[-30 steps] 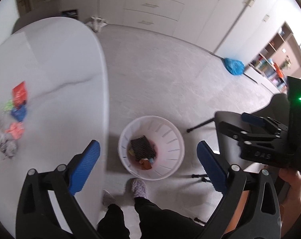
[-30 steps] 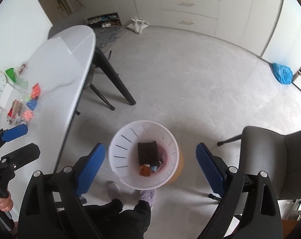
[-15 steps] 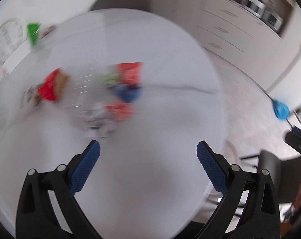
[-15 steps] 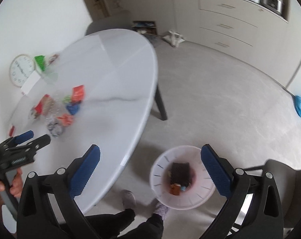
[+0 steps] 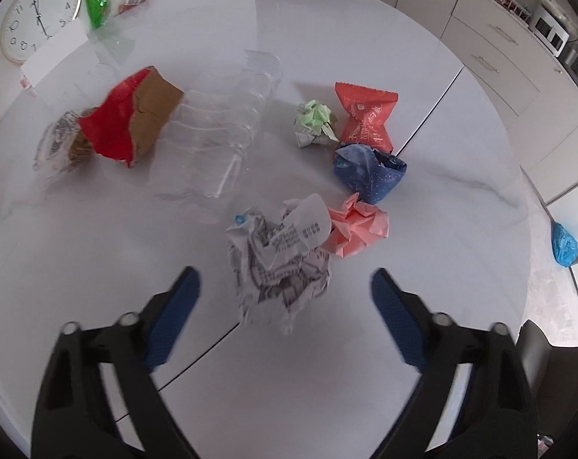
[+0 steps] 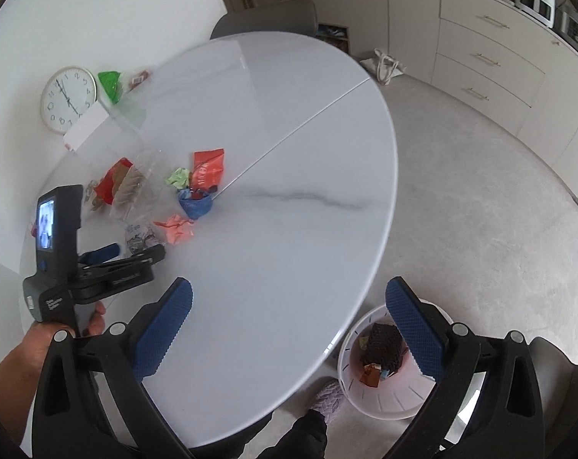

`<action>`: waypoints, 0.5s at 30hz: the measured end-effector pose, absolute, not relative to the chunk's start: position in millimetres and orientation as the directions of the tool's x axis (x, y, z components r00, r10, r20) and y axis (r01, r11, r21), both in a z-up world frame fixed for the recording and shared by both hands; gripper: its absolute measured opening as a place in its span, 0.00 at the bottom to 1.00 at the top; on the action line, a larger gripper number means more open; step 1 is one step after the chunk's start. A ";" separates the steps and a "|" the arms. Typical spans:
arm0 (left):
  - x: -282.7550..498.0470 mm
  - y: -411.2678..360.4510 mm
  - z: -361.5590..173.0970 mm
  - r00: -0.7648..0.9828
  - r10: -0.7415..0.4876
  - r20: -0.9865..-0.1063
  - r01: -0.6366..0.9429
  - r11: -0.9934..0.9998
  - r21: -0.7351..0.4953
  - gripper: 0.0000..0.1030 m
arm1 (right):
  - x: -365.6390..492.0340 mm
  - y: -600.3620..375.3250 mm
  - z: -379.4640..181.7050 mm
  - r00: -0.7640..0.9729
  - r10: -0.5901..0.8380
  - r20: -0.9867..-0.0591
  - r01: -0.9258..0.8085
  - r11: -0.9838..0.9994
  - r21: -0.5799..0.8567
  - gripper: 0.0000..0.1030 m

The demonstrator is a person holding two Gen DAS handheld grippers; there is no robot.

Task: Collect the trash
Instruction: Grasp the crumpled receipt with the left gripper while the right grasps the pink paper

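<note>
Now that you have swung your left gripper [image 5: 285, 298] from the white slotted bin [image 6: 388, 401] to the table, its jaws gape around the crumpled printed paper ball [image 5: 281, 264], holding nothing. Your right gripper [image 6: 289, 325] hangs spread and empty too, so the next pickup can begin.

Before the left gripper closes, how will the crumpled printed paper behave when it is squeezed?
The crumpled printed paper looks loosely wadded, so it will probably compress and weigh little. Its loose flap may flop. Lying between the open left gripper fingers, it seems unlikely to roll.

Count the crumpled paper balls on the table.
3. The printed white ball lies between the open left gripper fingers; the pink ball touches its right side; the green ball sits farther back beside the red wrapper. Others may hide behind the clear plastic.
</note>
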State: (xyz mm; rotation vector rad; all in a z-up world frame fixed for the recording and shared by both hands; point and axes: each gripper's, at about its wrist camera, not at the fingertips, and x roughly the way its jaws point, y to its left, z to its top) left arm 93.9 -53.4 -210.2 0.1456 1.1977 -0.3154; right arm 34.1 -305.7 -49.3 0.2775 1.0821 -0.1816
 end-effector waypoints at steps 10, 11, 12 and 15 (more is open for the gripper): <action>103.0 -33.7 -214.2 0.296 -0.199 -0.934 0.298 0.949 -0.108 0.45 | 79.6 -282.9 -78.5 0.406 0.075 -0.911 0.199 0.965 0.169 0.97; 100.0 -31.7 -210.2 0.299 -0.203 -0.932 0.297 0.948 -0.111 0.45 | 85.8 -278.7 -83.4 0.400 0.088 -0.912 0.188 0.966 0.175 0.97; 97.7 -27.6 -204.7 0.308 -0.206 -0.929 0.298 0.948 -0.111 0.45 | 92.4 -274.9 -88.3 0.394 0.101 -0.913 0.177 0.967 0.183 0.97; 88.2 -16.2 -188.2 0.340 -0.211 -0.917 0.304 0.947 -0.106 0.45 | 116.2 -258.6 -105.3 0.382 0.137 -0.914 0.141 0.969 0.205 0.97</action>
